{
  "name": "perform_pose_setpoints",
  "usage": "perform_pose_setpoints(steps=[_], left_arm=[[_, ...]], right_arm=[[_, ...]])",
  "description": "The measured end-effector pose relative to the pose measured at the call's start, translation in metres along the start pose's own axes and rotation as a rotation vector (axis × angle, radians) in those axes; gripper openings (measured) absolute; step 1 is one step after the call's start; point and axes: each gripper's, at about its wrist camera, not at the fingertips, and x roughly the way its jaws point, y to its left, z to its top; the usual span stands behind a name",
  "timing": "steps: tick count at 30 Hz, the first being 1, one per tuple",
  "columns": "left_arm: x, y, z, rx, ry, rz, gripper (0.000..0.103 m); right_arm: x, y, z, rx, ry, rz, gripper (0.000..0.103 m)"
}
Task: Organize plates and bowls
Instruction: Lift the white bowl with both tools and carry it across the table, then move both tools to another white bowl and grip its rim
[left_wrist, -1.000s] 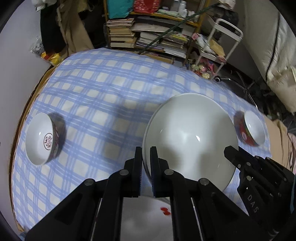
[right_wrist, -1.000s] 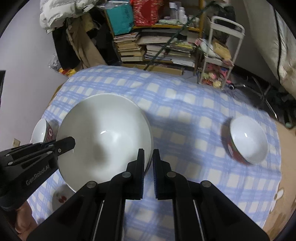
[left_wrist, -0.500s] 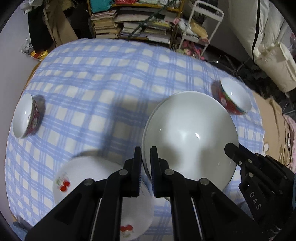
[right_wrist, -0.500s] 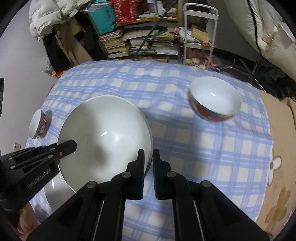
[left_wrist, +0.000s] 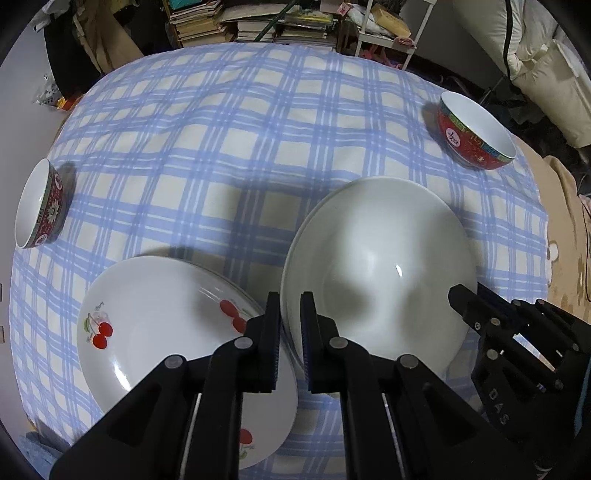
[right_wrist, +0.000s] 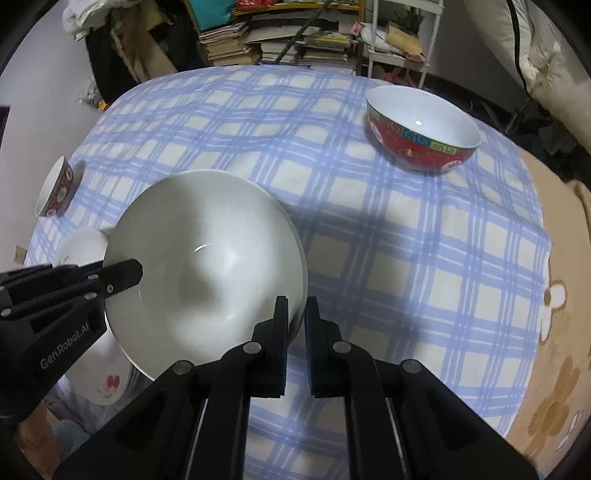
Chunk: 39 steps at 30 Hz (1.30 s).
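Since a second ago, your two claws have carried the white plate (left_wrist: 380, 266) toward the cherry-printed plates (left_wrist: 155, 325), which now show below on the checked tabletop (left_wrist: 258, 147). Left claw (left_wrist: 290, 332) pinches the plate's left rim; right claw (right_wrist: 296, 332) is clenched on the opposite rim. Expect stiff, glazed, slippery, breakable china, fairly heavy. Keep gripping both edges. Two red bowls (left_wrist: 476, 136) (left_wrist: 38, 205) sit well apart.
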Motion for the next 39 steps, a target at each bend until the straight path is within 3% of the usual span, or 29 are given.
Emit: perform_pose_setpoints(steps=[8,11,14,19,20,24,27,29,30,32,39], left_arm=[[0.004,0.007,0.005,-0.01,0.024,-0.023,0.009],[-0.003,0.008,0.008,-0.006,0.01,0.009,0.012],[-0.013,0.006,0.017,0.022,-0.014,0.043,0.015],[-0.035,0.006,0.034,0.024,-0.043,0.034,0.017],[-0.038,0.005,0.037,0.027,-0.049,0.033,0.018],[-0.054,0.0,0.054,0.031,-0.084,0.004,0.03],[-0.064,-0.005,0.063,0.043,-0.123,0.025,0.053],[-0.071,-0.014,0.069,0.078,-0.157,0.053,0.061],[-0.073,-0.018,0.072,0.093,-0.168,0.06,0.071],[-0.077,-0.025,0.08,0.114,-0.188,0.056,0.079],[-0.072,-0.042,0.108,0.092,-0.182,0.037,0.081]], right_arm=[[0.0,-0.003,0.001,0.016,-0.007,0.035,0.01],[-0.002,-0.01,0.003,0.058,0.0,0.085,0.01],[-0.008,-0.012,0.007,0.07,-0.014,0.077,0.01],[-0.023,-0.021,0.019,0.076,-0.052,0.074,0.015],[-0.027,-0.024,0.022,0.08,-0.063,0.068,0.021],[-0.042,-0.042,0.03,0.13,-0.15,0.053,0.07],[-0.053,-0.058,0.036,0.186,-0.196,0.043,0.08],[-0.059,-0.07,0.041,0.225,-0.21,0.051,0.087],[-0.06,-0.075,0.043,0.237,-0.215,0.055,0.09],[-0.064,-0.086,0.048,0.26,-0.229,0.057,0.09],[-0.068,-0.126,0.076,0.328,-0.237,0.06,0.091]])
